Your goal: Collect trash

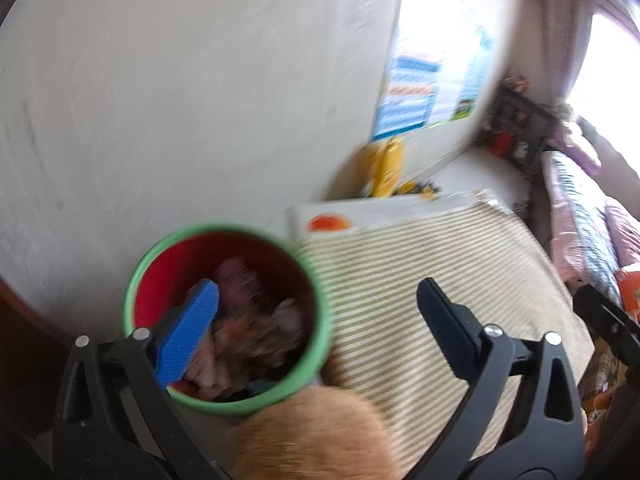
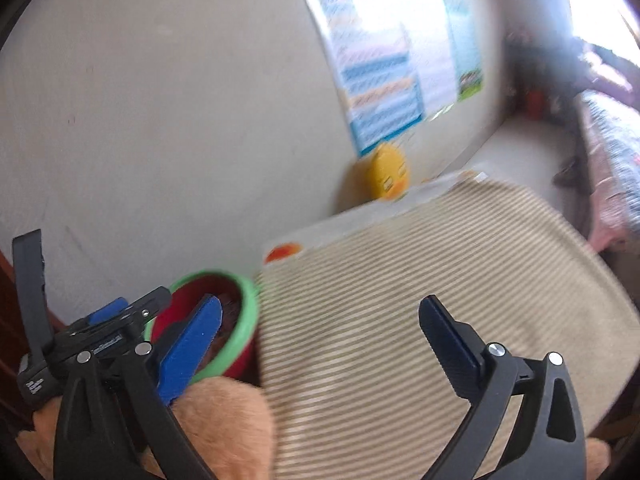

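A red bin with a green rim (image 1: 228,316) stands by the wall at the striped mat's left edge. It holds crumpled trash (image 1: 256,320), blurred. My left gripper (image 1: 316,308) is open and empty, its blue left pad over the bin's mouth. In the right wrist view the bin (image 2: 240,320) sits low left. My right gripper (image 2: 320,328) is open and empty above the mat. The left gripper (image 2: 108,320) shows beside the bin there.
A beige striped mat (image 1: 432,280) covers the floor. An orange furry thing (image 1: 316,436) lies at the bottom by the bin. A yellow plush (image 2: 388,172) and a white board (image 1: 360,216) lie by the wall. Bedding (image 1: 580,216) lies on the right.
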A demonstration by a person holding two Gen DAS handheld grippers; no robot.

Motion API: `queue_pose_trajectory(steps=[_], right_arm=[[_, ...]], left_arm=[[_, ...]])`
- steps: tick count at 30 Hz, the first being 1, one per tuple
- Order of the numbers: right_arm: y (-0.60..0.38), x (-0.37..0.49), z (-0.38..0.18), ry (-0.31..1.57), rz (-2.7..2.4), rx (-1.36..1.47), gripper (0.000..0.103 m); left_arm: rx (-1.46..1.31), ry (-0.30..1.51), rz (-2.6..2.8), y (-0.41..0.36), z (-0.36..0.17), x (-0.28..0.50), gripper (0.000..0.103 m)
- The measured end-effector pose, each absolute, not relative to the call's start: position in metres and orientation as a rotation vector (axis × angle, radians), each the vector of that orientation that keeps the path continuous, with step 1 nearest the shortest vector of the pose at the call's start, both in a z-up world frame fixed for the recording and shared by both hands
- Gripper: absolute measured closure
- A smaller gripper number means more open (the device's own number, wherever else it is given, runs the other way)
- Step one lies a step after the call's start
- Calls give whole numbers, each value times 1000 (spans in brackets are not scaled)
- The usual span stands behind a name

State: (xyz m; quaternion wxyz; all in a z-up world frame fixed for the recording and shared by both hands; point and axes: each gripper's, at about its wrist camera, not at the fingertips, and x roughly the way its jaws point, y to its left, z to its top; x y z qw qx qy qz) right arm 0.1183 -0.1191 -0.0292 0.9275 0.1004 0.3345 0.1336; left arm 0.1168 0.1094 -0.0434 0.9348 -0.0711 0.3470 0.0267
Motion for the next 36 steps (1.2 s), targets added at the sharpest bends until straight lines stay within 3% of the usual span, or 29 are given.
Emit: queue_pose_trajectory(steps=[9, 18, 26, 36], right_arm=[[-165, 74, 1, 380, 150, 146, 8], [-186, 77, 2, 454, 6, 160, 8], [-192, 81, -9, 523, -63, 157, 8], [-188, 80, -7, 523, -64, 142, 8]], left_arm=[[-37, 504, 42, 30, 11, 106, 5], [-19, 387, 114, 12, 31, 87, 5], [-84, 527, 96, 22, 10, 95, 5], [-30, 524, 92, 14, 5, 93, 5]])
